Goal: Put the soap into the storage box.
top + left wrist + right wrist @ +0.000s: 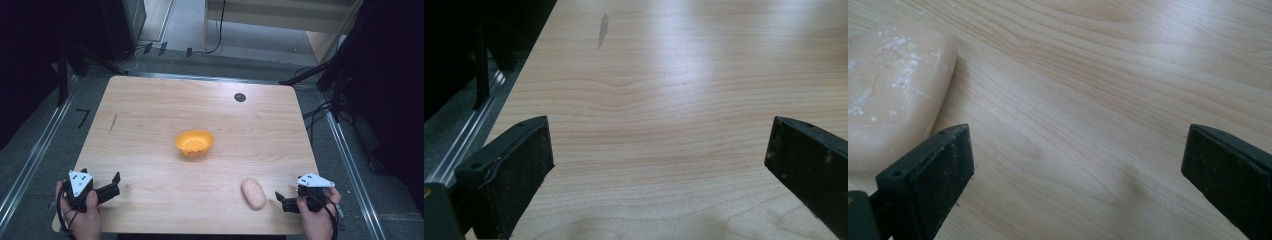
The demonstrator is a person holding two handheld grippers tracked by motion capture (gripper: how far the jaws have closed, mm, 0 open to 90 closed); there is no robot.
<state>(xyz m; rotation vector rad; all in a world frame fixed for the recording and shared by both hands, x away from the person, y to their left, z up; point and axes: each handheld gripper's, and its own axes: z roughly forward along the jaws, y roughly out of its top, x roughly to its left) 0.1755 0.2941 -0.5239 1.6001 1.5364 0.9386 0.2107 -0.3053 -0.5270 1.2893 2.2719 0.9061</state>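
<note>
A pale oval lump of dough (253,193) lies on the wooden table (150,110) near its front right. In the right gripper view the dough (893,95), dusted with white flecks, sits just beyond the left jaw. My right gripper (281,201) rests on the table immediately right of the dough, open and holding nothing (1075,145). An orange bowl (194,142) stands at the table's middle. At the front left corner my left gripper (115,184) is open, with only bare wood between its jaws (659,140).
A small black round disc (240,97) sits near the table's far edge. A dark streak (113,123) marks the wood at the left, also seen ahead of the left gripper (602,29). Metal rails and dark stands flank the table.
</note>
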